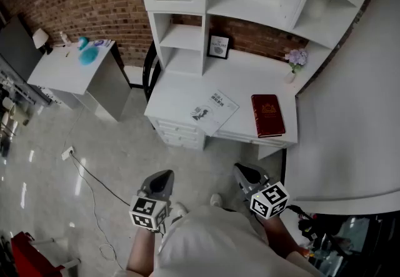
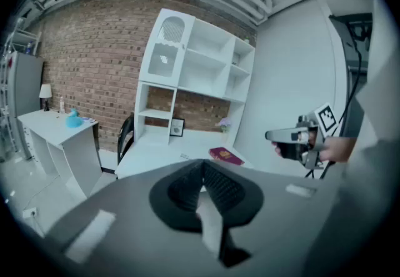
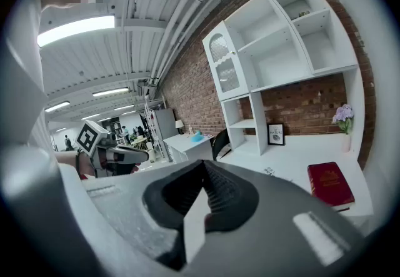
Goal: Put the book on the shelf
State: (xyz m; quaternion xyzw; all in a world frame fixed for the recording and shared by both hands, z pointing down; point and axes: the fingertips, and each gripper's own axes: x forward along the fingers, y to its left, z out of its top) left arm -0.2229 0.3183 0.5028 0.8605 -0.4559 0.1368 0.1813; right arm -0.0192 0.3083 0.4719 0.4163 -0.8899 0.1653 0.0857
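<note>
Since the book (image 1: 267,115) lies flat and untouched on the white surface (image 1: 250,75), near its right front edge, this looks like the approach step, with nothing picked up yet. Left gripper (image 1: 162,176) and right gripper (image 1: 242,171) both hang well back from the surface, over the floor. Both sets of fingers are pressed together with nothing between them.

Next move, my read: step in, spread the right fingers, catch the book's near edge, then lift it to an open bay of the shelf (image 1: 184,37) behind.

Around it:
- Printed sheet (image 1: 214,110) lies left of the book, apart from it.
- Framed picture (image 1: 219,46) stands at the back.
- Flower vase (image 1: 295,60) sits behind the book, probably the one thing to knock on the lift.
- Chair (image 1: 149,68) stands at the surface's left end.
- Cable (image 1: 94,179) runs along the floor; hard to tell if it crosses the walk-in path.
</note>
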